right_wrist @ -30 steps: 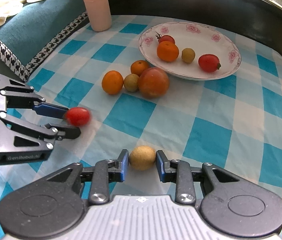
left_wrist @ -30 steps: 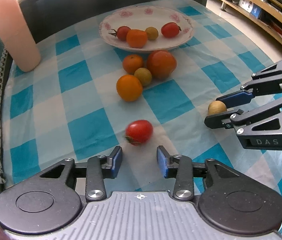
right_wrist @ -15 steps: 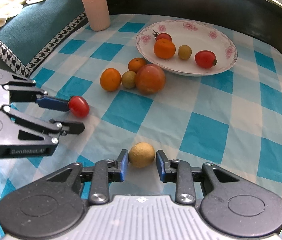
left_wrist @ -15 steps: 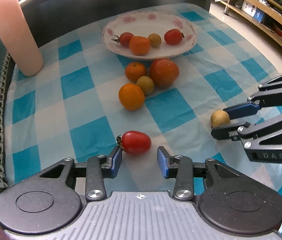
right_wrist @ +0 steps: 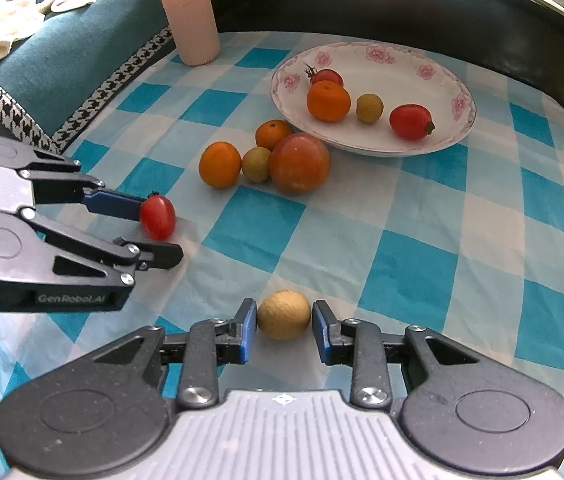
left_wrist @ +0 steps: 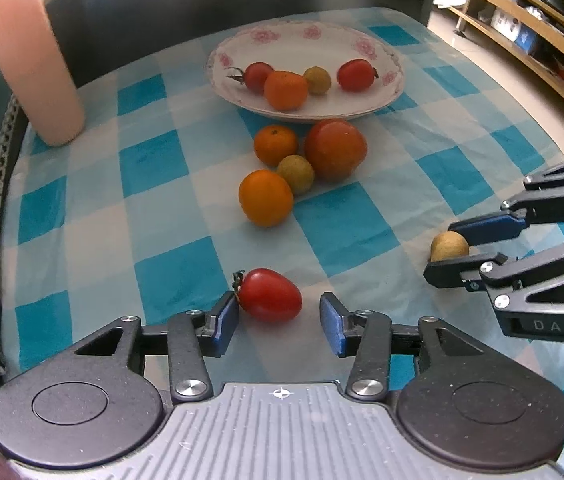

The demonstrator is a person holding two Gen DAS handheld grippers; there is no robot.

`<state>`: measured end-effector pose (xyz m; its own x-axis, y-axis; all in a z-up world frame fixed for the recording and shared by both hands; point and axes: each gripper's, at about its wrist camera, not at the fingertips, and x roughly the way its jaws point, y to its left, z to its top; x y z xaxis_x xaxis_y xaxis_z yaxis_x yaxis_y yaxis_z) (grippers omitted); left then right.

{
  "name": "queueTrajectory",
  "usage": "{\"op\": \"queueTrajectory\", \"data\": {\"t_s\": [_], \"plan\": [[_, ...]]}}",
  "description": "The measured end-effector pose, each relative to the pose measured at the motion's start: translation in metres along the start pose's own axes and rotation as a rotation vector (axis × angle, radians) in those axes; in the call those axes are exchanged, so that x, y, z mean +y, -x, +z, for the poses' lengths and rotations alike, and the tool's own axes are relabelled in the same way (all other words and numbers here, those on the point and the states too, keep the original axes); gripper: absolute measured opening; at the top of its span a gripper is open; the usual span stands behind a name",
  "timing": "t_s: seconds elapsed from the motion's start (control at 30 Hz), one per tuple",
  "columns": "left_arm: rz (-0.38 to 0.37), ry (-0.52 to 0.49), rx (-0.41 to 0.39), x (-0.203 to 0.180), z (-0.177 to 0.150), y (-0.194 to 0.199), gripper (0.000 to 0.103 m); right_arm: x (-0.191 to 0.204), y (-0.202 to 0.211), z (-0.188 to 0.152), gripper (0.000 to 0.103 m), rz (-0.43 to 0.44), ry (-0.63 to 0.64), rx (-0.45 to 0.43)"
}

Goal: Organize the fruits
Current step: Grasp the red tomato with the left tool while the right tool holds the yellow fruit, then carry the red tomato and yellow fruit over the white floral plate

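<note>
Left gripper fills the bottom of its own view, jaws opening, with a red cherry tomato lying on the checked cloth between them — the left pad just at its stem end, the right pad clear of it; beyond sit two oranges, a small greenish-brown fruit and a large tomato bunched together in the middle of the desk; behind them a flowered plate carries two small tomatoes, an orange and another small brownish fruit; a pink ribbed cup stands at the far left, and the right gripper reaches in from the right edge, clamped on a tan round fruit. From the right wrist view, the right gripper has its blue pads close on either side of that tan round fruit, which rests on the cloth; the left pad touches it, the right looks a hair off, yet the jaws are as near together as they go — held, it seems; the left gripper enters from the left with the cherry tomato against its upper finger; the fruit cluster lies just in front of the plate, and the pink cup stands behind, beside a teal cushion.
</note>
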<state>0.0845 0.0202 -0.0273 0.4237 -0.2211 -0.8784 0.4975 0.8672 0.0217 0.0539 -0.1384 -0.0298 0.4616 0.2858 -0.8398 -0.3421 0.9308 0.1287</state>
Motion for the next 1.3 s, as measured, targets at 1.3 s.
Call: {"op": "queueTrajectory", "data": {"t_s": [1.3], "plan": [[0.001,0.163,-0.078,-0.009,0.035,0.022,0.040,-0.012,0.030,0.025,0.042,-0.057,-0.064,-0.096]]}}
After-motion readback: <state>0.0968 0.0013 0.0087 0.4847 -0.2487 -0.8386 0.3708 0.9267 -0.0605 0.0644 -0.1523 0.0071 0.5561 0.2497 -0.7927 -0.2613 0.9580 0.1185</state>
